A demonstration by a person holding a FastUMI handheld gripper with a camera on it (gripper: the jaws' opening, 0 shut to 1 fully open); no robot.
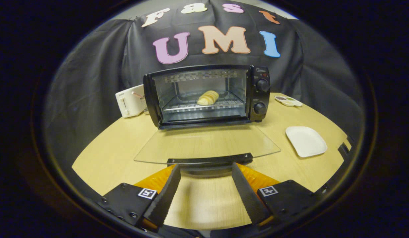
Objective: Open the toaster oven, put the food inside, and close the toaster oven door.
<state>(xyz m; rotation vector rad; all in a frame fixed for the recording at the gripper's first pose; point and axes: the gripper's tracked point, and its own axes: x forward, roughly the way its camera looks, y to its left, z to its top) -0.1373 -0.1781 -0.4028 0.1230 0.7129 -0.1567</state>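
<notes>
The gripper (206,168) was spread wide, holding nothing, tips just beneath the lowered door handle (209,160) of the toaster oven (207,96).

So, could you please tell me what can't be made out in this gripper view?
- Toaster oven dial markings: too small to read beside the knobs.
- Small dish beyond the white plate: its contents are too small to identify.
- White appliance: partly hidden behind the oven.
- Gripper: open, fingertips at the door handle; contact with it can't be judged.
- Food on the rack: exact type unclear.
</notes>
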